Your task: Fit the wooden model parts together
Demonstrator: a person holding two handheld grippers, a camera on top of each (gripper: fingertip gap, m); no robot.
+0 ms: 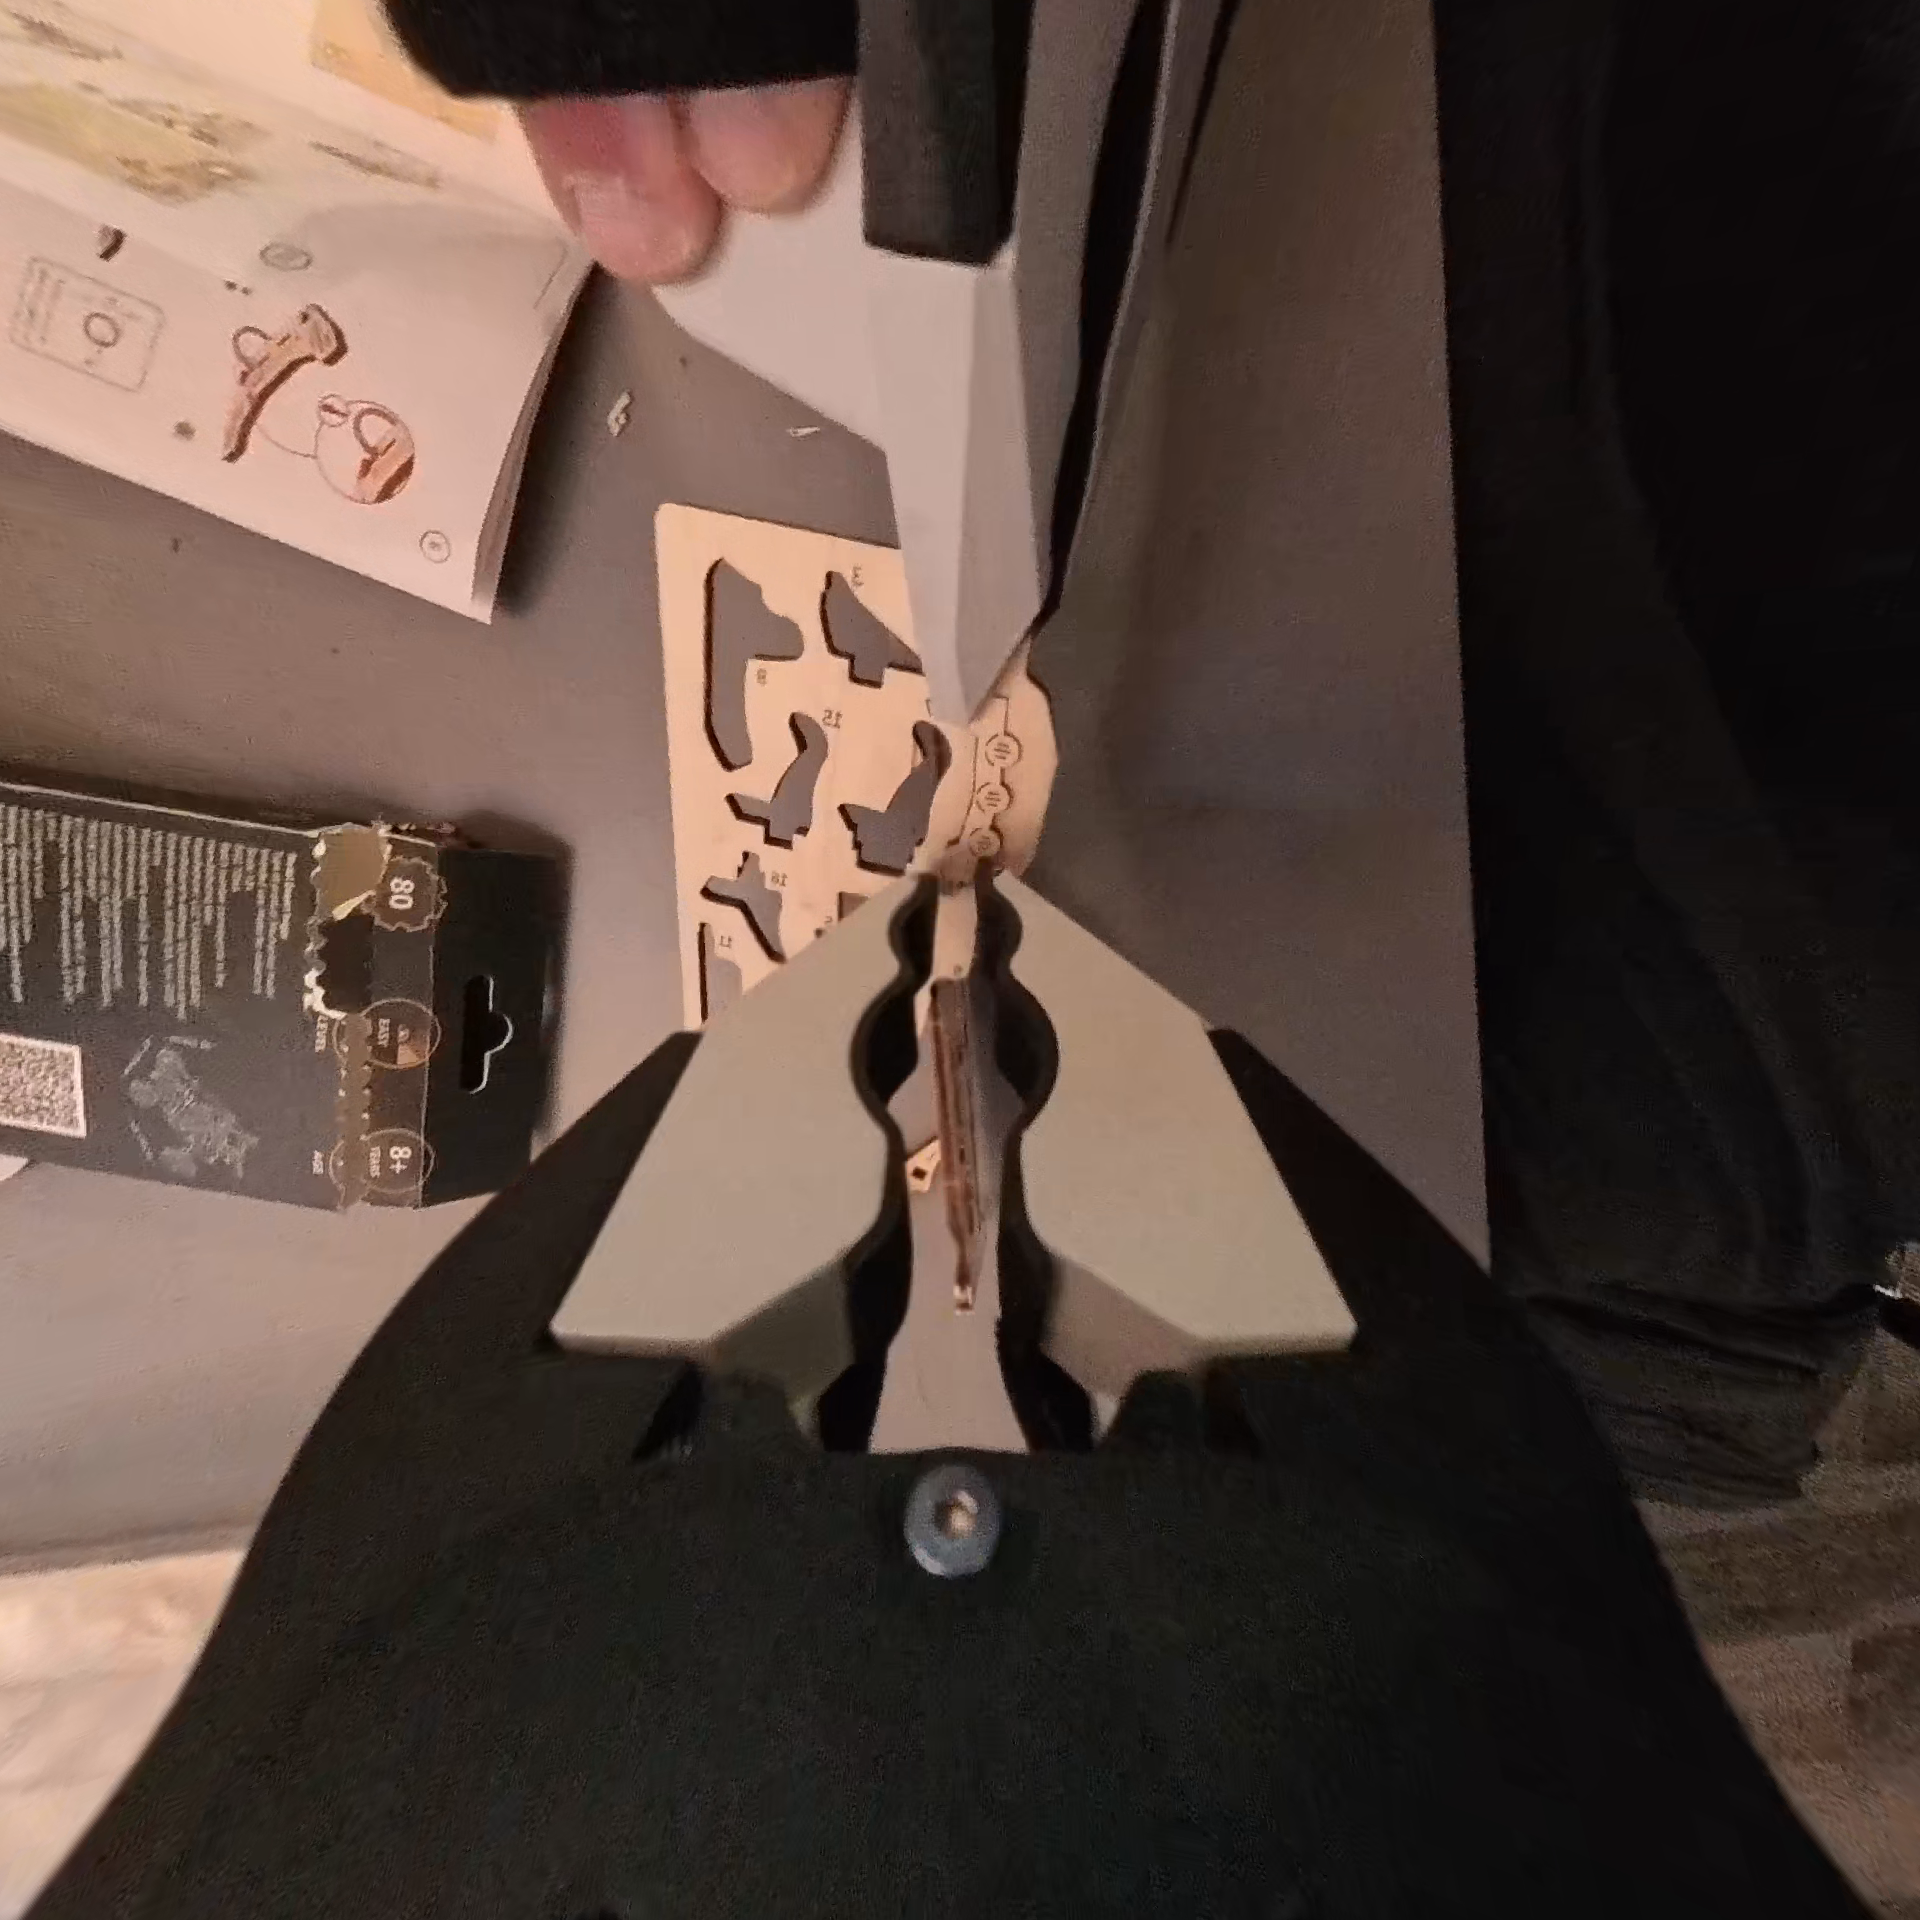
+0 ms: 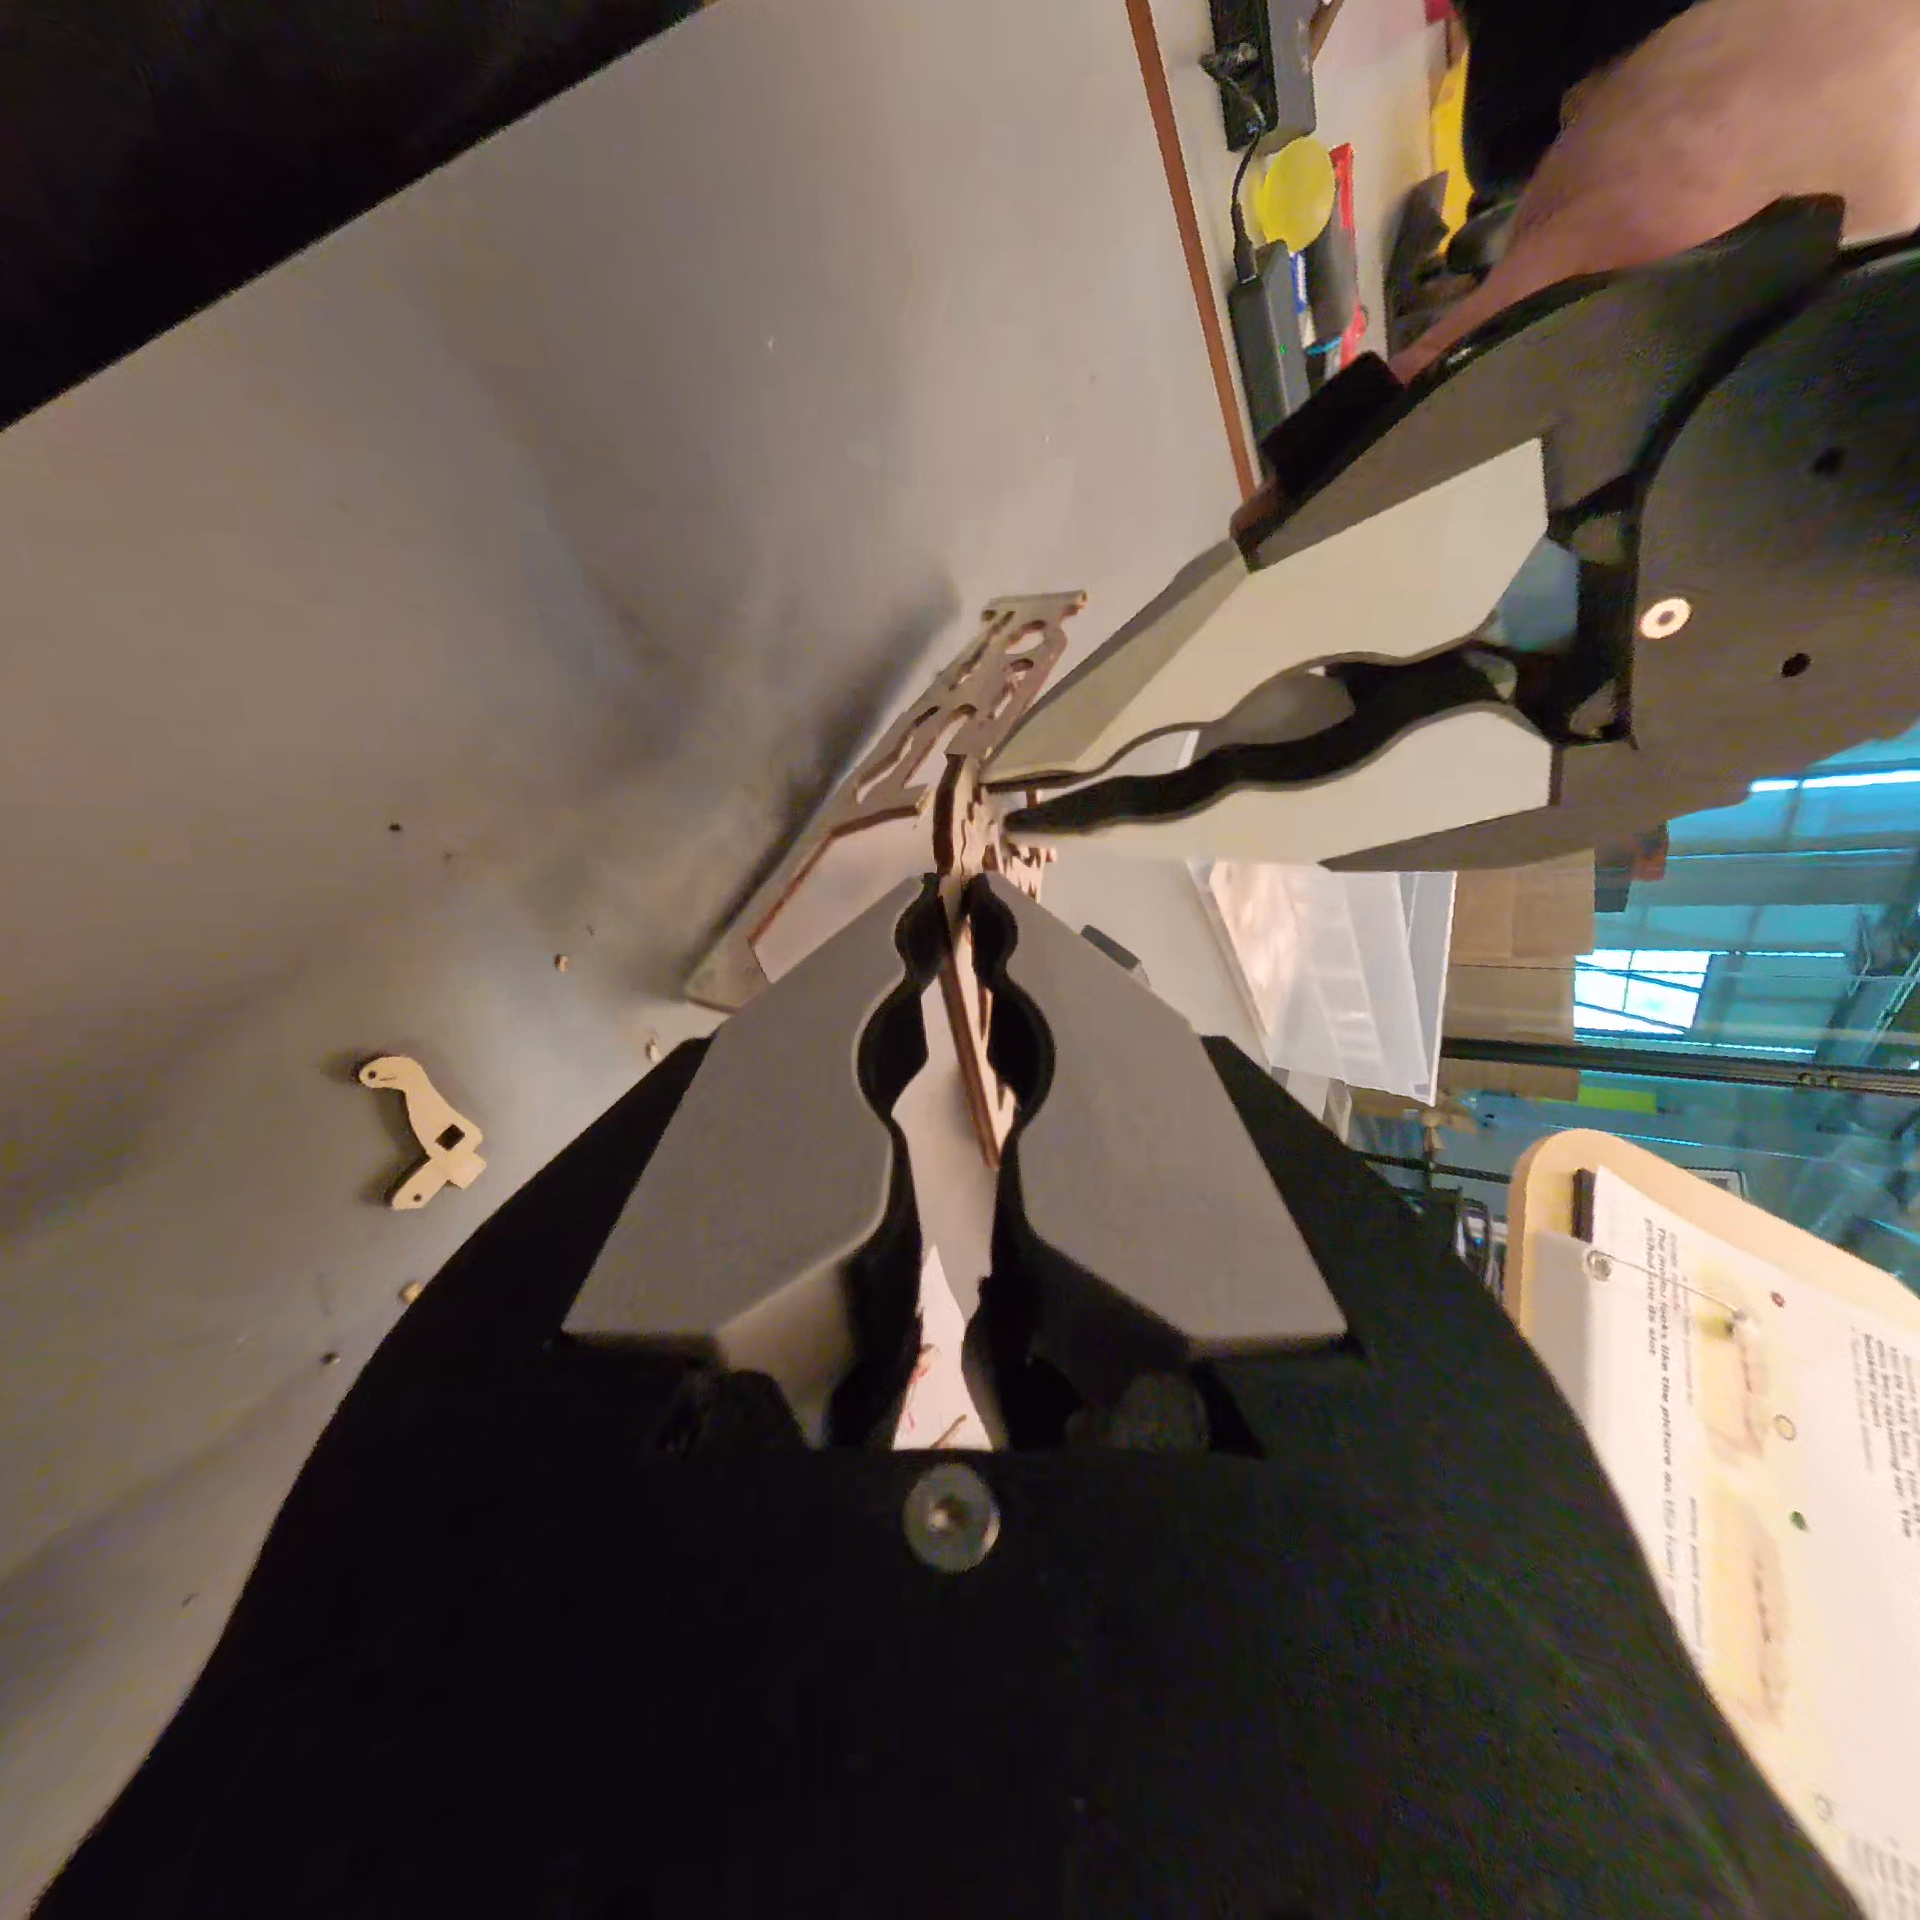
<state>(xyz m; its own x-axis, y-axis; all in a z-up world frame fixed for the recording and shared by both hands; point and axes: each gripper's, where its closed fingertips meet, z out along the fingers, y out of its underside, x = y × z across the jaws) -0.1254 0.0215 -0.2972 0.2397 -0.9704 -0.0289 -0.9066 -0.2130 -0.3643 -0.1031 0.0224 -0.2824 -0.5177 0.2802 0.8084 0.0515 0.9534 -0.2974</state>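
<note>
In the left wrist view my left gripper [image 1: 956,883] is shut on a thin wooden part [image 1: 956,1101], seen edge-on between its fingers. Just past its tips is a pale engraved wooden part [image 1: 1003,790], held by my right gripper [image 1: 1023,665], which comes down from the top. In the right wrist view my right gripper [image 2: 951,883] is shut on a flat wooden part [image 2: 982,1049]. My left gripper [image 2: 1003,798] reaches in from the right, shut on a curved notched part [image 2: 958,821]. The two parts meet at the fingertips, above the grey table [image 2: 520,520].
A wooden sheet with cut-out shapes [image 1: 800,748] lies on the table under the grippers and also shows in the right wrist view [image 2: 966,696]. A loose wooden part [image 2: 426,1132] lies to the left. An instruction booklet [image 1: 260,312] and a black box [image 1: 260,997] lie nearby. A clipboard with papers [image 2: 1714,1455] is at right.
</note>
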